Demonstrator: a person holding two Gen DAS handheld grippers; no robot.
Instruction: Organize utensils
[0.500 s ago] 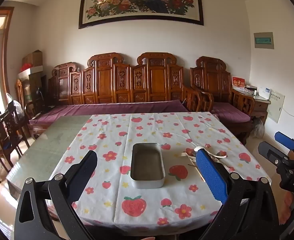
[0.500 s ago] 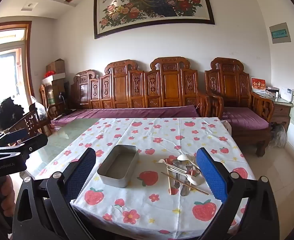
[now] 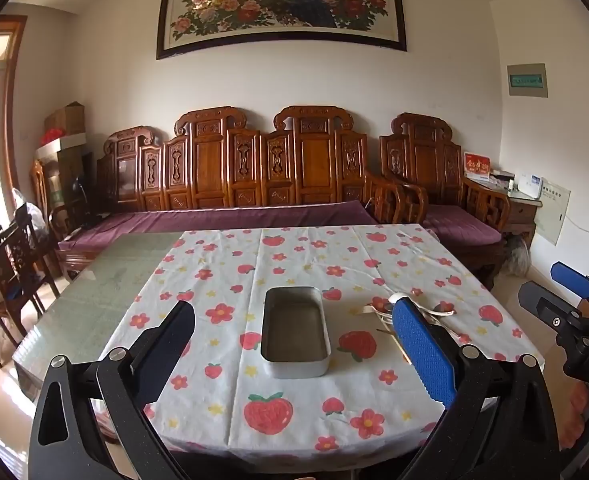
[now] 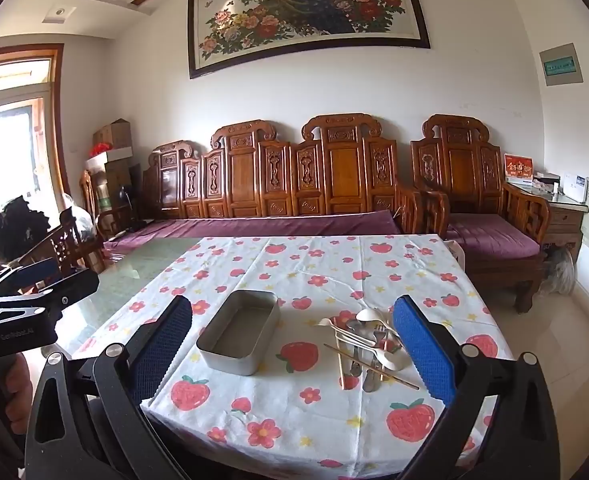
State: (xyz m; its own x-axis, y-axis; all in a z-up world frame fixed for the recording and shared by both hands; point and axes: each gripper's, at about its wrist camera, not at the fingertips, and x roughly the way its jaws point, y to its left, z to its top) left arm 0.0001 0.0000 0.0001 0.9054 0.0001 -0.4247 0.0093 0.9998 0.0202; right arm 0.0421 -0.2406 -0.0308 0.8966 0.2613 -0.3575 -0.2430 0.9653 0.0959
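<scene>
The left tongs [image 3: 294,344] are held above the near edge of the worktop [image 3: 94,300], spread to full width with nothing between the pads. Seen from the right wrist, they appear at the far left, held by a hand [image 4: 12,376].

The metal tin [image 3: 295,334] stands on the strawberry-print cloth [image 3: 294,256], roughly centred between the left tongs' fingers in the left wrist view. It is rectangular and holds nothing. Its long axis runs from the near edge toward the wooden bench [image 3: 230,168] at the wall; from the right wrist it appears angled, far end to the right.

To the right of the tin, apart from it, lies the utensil pile [image 4: 368,344]: white spoons, a metal fork, other metal pieces and chopsticks [image 4: 370,366]. Most handles point toward the near edge, bowls and tines away. One chopstick crosses the pile diagonally, its near end to the right.

The right tongs [image 4: 292,344] are also fully spread and grip nothing. The pile sits just inside the right finger [image 4: 422,352], low in the view.
</scene>
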